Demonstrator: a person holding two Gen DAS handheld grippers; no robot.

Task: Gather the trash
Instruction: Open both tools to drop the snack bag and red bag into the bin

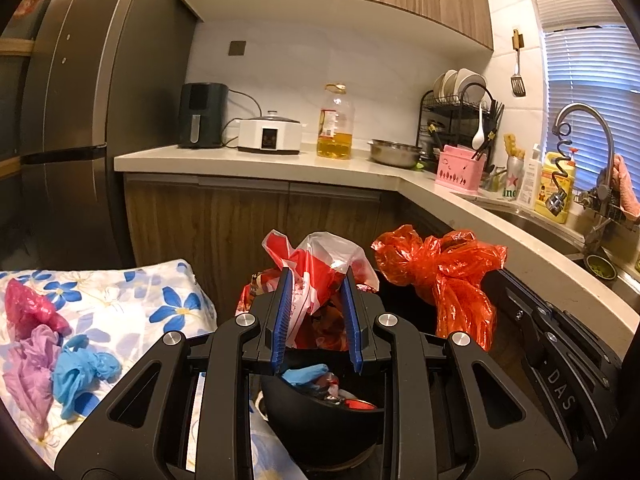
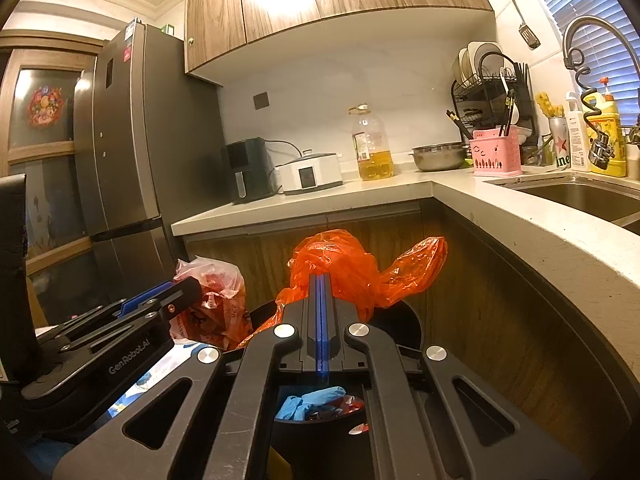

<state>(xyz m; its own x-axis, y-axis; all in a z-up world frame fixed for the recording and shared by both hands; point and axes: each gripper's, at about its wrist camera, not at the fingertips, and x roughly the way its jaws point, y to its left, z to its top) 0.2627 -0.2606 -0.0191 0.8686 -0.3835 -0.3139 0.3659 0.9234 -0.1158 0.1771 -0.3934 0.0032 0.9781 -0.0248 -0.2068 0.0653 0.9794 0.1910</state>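
A black trash bin [image 1: 320, 420] stands below both grippers; it holds a blue glove [image 1: 306, 374] and red scraps. My left gripper [image 1: 318, 276] has its jaws partly closed around a red-and-white plastic bag [image 1: 320, 264] above the bin. My right gripper [image 2: 321, 280] is shut on an orange plastic bag [image 2: 344, 268], which also shows in the left wrist view [image 1: 444, 268]. The bin also shows in the right wrist view [image 2: 404, 320] with the blue glove [image 2: 308, 402] inside. Pink [image 1: 28, 308], purple [image 1: 30, 364] and blue [image 1: 80, 372] crumpled bags lie on a floral cloth [image 1: 132, 300] at left.
A fridge [image 2: 132, 168] stands at left. The L-shaped counter [image 2: 400, 184] carries an air fryer [image 2: 246, 170], a white cooker [image 2: 310, 174], an oil bottle [image 2: 372, 148], a steel bowl [image 2: 438, 158], a dish rack [image 2: 492, 92] and a sink [image 2: 580, 196].
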